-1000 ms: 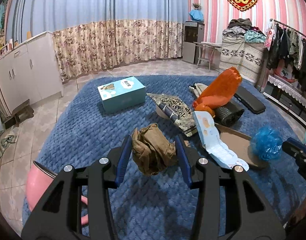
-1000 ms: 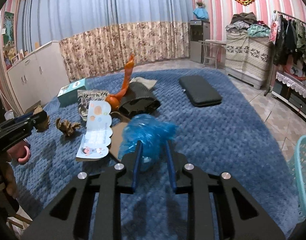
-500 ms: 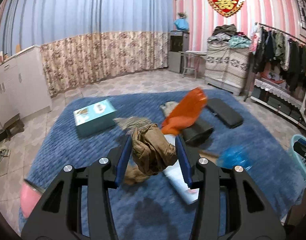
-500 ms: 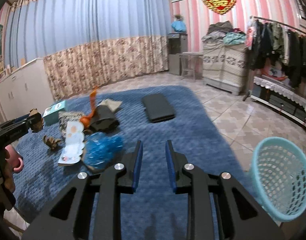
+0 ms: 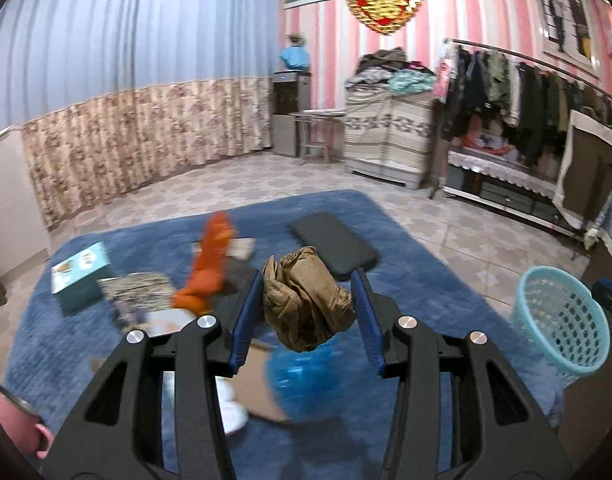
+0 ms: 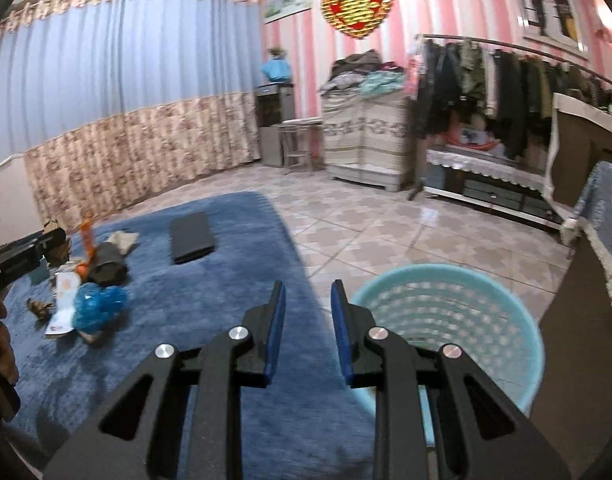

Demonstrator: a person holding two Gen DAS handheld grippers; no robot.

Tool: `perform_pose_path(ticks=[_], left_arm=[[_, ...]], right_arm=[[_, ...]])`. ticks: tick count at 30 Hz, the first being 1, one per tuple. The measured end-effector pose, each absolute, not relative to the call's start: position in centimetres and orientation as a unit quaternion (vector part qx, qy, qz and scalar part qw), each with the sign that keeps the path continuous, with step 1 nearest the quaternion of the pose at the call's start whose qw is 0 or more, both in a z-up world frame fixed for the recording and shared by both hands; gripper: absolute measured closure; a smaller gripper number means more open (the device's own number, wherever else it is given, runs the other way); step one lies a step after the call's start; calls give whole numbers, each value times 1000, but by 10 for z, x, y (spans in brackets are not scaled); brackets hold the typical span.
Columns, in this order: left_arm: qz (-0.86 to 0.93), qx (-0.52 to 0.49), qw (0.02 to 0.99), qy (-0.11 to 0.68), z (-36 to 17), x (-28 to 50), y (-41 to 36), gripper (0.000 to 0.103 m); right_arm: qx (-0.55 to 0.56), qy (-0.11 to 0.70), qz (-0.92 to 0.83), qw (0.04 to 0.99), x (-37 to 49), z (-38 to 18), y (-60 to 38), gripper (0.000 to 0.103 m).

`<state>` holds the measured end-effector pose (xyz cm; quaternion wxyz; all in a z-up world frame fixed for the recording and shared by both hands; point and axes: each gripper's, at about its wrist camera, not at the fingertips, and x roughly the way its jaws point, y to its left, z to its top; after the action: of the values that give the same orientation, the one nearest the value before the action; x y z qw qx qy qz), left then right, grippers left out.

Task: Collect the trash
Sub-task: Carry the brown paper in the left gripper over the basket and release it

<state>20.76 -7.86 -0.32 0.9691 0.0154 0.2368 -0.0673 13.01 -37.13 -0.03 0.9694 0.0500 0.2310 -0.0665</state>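
**Left grips brown wad, right carries nothing**

The left hand-held gripper (image 5: 308, 304) is clamped on a crumpled brown paper wad (image 5: 306, 304), its blue pads pressing the wad from both sides and holding it clear above the blue rug (image 5: 426, 280). The right hand-held gripper (image 6: 308, 320) has its jaws a narrow gap apart with nothing between them; it points over the rug's right edge, just beside a light blue basket (image 6: 446, 320) standing on the tiled floor (image 6: 386, 232). Other trash lies on the rug's left part: a blue plastic bag (image 6: 98, 306), an orange bag (image 6: 86, 248), a white printed wrapper (image 6: 64, 300) and a small brown scrap (image 6: 38, 306).
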Motion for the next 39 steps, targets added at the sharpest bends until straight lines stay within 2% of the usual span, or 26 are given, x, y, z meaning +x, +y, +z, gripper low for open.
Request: perform_pose_path(ticks=[11,22,39], left_arm=[[-170,34,952,253,-16,213,-193,59],[-268,63,929,246,-30,192,-293,58],[-347,102,891,275,-65,229,-391,58]], right_arm=[[90,222,-157,958,94,-4,-458,79],[107,226,-205,946,79,-19,-503,79],[144,246,-230,931,81,-48,-534,79]])
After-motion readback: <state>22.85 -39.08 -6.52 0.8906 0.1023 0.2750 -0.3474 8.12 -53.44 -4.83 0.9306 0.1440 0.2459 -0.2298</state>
